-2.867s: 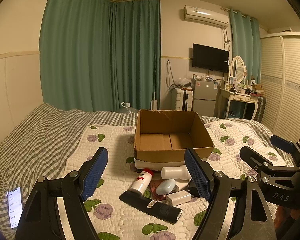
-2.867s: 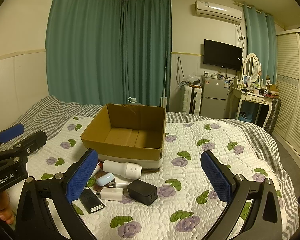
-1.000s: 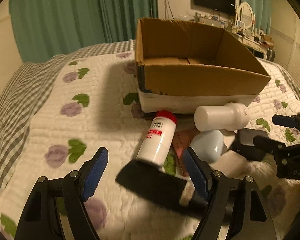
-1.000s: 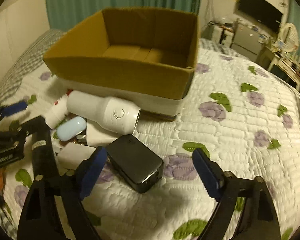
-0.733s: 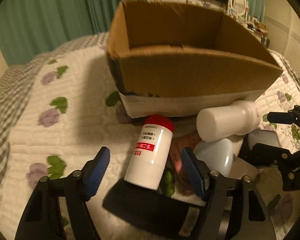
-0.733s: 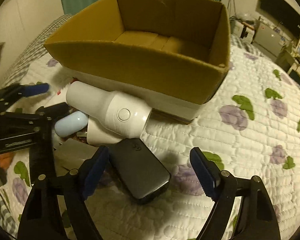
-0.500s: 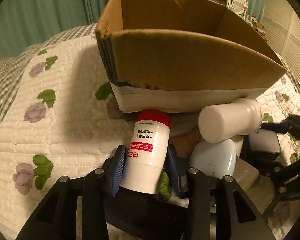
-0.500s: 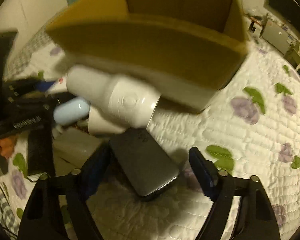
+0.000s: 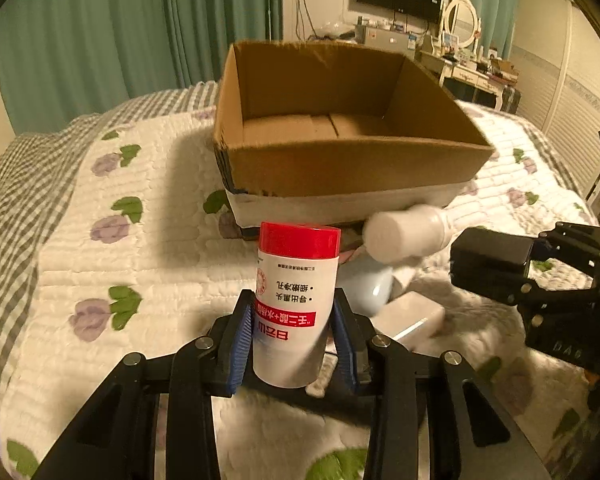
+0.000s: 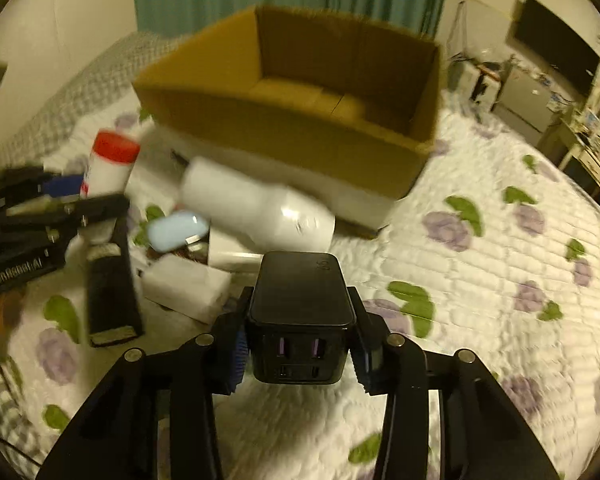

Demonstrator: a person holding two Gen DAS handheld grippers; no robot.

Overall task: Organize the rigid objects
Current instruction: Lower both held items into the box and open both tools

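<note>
While motion-blurred | left gripper jaws clamp red-capped bottle | right gripper jaws clamp black charger

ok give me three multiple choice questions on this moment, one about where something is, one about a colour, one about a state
1. Where is the white bottle's body in the left wrist view?
A. inside the cardboard box
B. between the left gripper's pads
C. lying on the quilt

2. What colour is that bottle's cap?
A. red
B. blue
C. green

3. What state is the right gripper in?
A. open over the quilt
B. shut on nothing
C. shut on the black charger

Answers:
1. B: the left gripper has its blue pads pressed on both sides of the bottle, which is nearer the camera than the cardboard box.
2. A: the cap is red above the white label.
3. C: both pads press the sides of the black charger, its ports facing the camera.
</note>
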